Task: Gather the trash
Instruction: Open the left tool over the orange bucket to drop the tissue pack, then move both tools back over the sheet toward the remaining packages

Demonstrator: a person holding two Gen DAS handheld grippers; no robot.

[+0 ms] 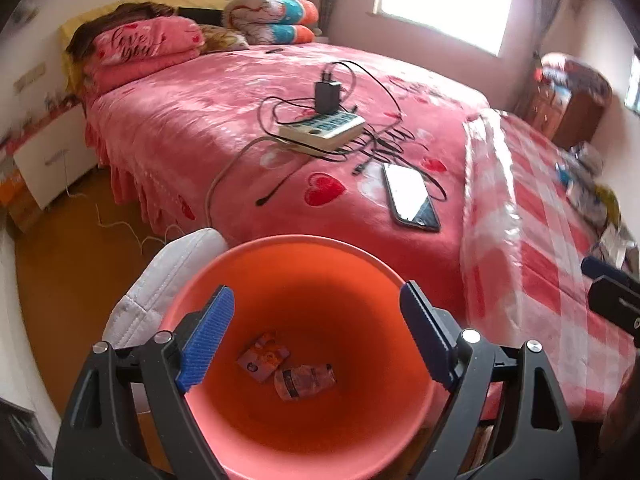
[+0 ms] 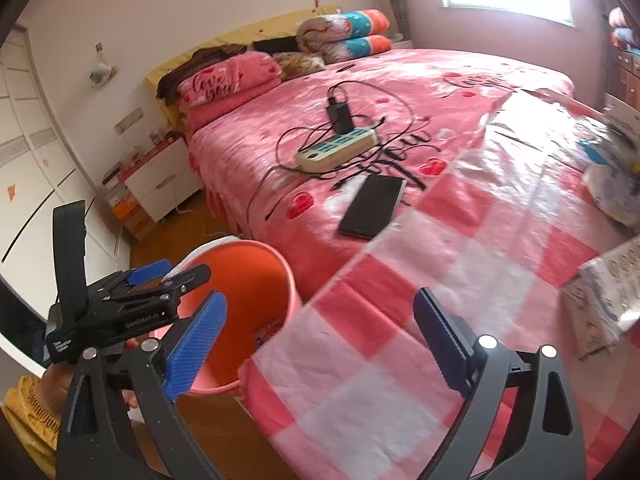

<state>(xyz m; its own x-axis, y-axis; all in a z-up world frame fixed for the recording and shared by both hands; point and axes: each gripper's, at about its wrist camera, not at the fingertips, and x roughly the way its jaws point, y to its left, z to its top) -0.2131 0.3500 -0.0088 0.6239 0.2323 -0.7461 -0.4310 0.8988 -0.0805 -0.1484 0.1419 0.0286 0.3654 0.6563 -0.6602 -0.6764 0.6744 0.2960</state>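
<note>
While our left gripper (image 1: 316, 336) hangs over the mouth of the orange bin (image 1: 372, 268), its blue fingers (image 1: 208, 340) stand wide with nothing between them, and we look straight down the bin's tapering wall to its floor. Two pieces of trash lie there, just beside each other: a flattened packet (image 1: 263, 356) whose long axis runs from lower left up to the right, and a crumpled wrapper (image 1: 305, 381) lying crosswise, its long axis near level in the left wrist view; each bears a dark round mark, but we cannot read any print on them. The bin stands upright on the brown floor against the corner of the bed (image 2: 280, 148), its open mouth facing up, with a white quilted thing (image 1: 168, 280) just behind its rim. Our right gripper (image 2: 320, 340) is over the checked plastic sheet (image 2: 400, 320) on the bed's near end, its fingers (image 2: 196, 344) spread wide and empty. Further along that sheet, at the right edge, lie more wrappers (image 2: 600, 300), blurred. On the pink blanket sit a power strip (image 2: 336, 150) with a black charger and a dark phone (image 2: 372, 206). The folded blanket (image 2: 224, 80) reads "love you", the same script runs across the bedspread, and the left gripper's body, seen from the right, carries white lettering too blurred to read.
</note>
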